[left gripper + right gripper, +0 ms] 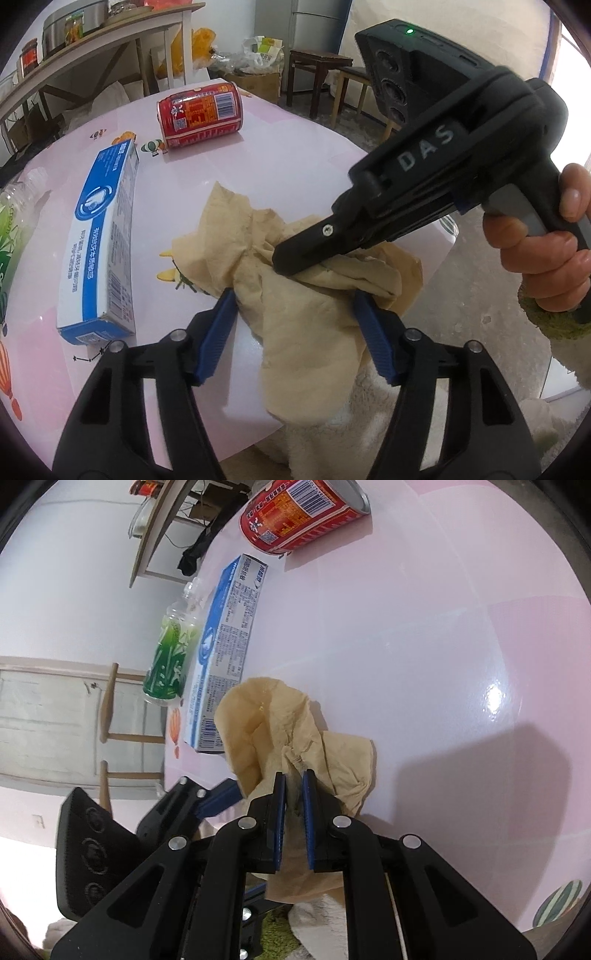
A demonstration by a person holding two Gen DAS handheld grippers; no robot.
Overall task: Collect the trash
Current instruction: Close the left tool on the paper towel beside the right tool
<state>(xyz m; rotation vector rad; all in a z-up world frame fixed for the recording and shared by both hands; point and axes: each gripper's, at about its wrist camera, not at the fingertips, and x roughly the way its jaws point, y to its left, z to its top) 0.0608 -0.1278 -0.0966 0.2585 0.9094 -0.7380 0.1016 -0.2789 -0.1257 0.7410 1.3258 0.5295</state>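
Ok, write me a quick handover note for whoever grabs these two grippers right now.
Right gripper: shut on the crumpled tan paper at the table's near edge.
Left gripper: open, fingers either side of the same paper, not gripping.
On the pink table: red can on its side, blue-white box, green-label bottle.
Done: paper gripped. Left: bin it, then can, box, bottle. No bin in view.

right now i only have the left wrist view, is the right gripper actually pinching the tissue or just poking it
Observer: Pinching. In the right wrist view the right gripper has the crumpled tissue between its nearly closed pads.
Operator: whats that clear thing cut off at my left edge
Observer: A plastic bottle with a green label, lying beside the toothpaste box.
Operator: left gripper shut too?
Observer: No, the left gripper is open, its pads either side of the tissue.
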